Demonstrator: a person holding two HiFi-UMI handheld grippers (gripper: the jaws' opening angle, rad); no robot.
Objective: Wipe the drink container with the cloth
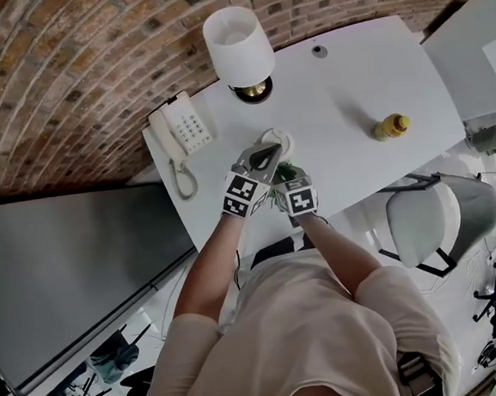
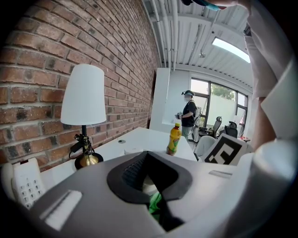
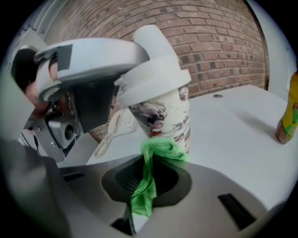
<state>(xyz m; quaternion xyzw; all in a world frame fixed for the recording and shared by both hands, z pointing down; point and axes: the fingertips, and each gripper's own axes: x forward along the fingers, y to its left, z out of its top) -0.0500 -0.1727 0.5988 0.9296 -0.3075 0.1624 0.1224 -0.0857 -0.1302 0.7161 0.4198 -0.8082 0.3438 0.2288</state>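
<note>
On the table (image 1: pixel 343 98) the drink container (image 1: pixel 276 139) stands before the lamp (image 1: pixel 238 47), telephone (image 1: pixel 182 130) left, bottle (image 1: pixel 391 126) well apart right

White table (image 1: pixel 343 98) bears a lamp (image 1: pixel 239 51), a telephone (image 1: pixel 182 130) and a yellow bottle (image 1: pixel 391 126).

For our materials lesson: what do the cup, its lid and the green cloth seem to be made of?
The cup is likely paper: a matt printed wall with brownish smears. The lid is probably plastic: smooth, white and moulded into a dome. The cloth is soft fabric, maybe microfibre: it folds limply and shows a fuzzy hemmed edge.
</note>
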